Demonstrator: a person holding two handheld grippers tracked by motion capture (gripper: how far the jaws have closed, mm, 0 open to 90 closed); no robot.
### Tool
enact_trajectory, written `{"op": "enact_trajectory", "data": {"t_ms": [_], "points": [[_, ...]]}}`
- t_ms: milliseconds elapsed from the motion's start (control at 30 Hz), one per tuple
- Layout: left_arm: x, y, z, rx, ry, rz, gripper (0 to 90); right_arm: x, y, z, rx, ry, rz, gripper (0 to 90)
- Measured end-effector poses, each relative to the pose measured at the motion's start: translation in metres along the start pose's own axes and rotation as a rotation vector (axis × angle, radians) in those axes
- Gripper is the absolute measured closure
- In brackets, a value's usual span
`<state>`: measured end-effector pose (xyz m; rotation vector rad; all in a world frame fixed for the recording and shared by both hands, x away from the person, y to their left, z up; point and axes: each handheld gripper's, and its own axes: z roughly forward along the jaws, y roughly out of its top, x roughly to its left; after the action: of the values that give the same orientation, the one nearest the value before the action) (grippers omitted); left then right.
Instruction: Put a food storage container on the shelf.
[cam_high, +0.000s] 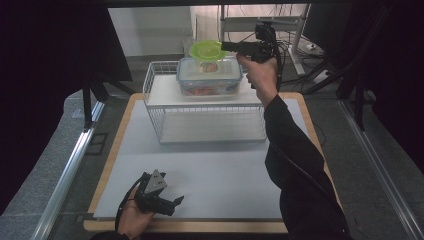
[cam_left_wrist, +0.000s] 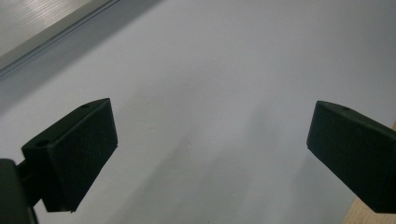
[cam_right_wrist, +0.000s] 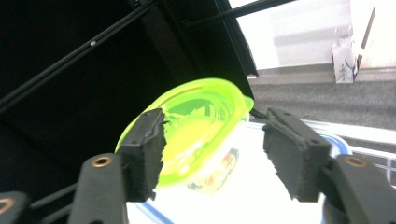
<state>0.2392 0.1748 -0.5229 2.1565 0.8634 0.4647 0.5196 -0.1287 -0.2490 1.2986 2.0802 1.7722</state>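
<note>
I see the green cup (cam_high: 206, 51) sitting on the lid of the clear food box (cam_high: 209, 77), which stands on the top shelf of the wire rack (cam_high: 205, 117); my right gripper (cam_right_wrist: 212, 154) has its jaws apart around the cup, not pressing it, so I judge the placing is done and only the withdrawal is left; my left gripper (cam_high: 172, 202) rests near the front edge of the table (cam_high: 220, 175), jaws wide apart and empty.
</note>
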Motion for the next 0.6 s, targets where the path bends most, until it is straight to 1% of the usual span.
{"op": "enact_trajectory", "data": {"t_ms": [100, 200, 367, 533, 600], "points": [[0.000, 0.000, 0.000, 0.001, 0.000, -0.002, 1.5, 0.002, -0.005, -0.008, 0.023, -0.015, -0.068, 34.6], [0.000, 0.000, 0.001, 0.002, 0.001, -0.003, 1.6, 0.003, -0.012, -0.016, 0.030, -0.030, -0.130, 31.7], [0.000, 0.000, 0.001, 0.006, 0.005, -0.001, 1.6, 0.004, -0.023, -0.027, 0.044, -0.047, -0.199, 27.6], [0.000, 0.000, 0.002, 0.006, 0.006, -0.003, 1.6, 0.009, -0.036, -0.038, 0.051, -0.045, -0.268, 23.4], [0.000, 0.000, 0.002, 0.007, 0.006, -0.002, 1.6, 0.012, -0.043, -0.041, 0.058, -0.043, -0.287, 21.8]]}}
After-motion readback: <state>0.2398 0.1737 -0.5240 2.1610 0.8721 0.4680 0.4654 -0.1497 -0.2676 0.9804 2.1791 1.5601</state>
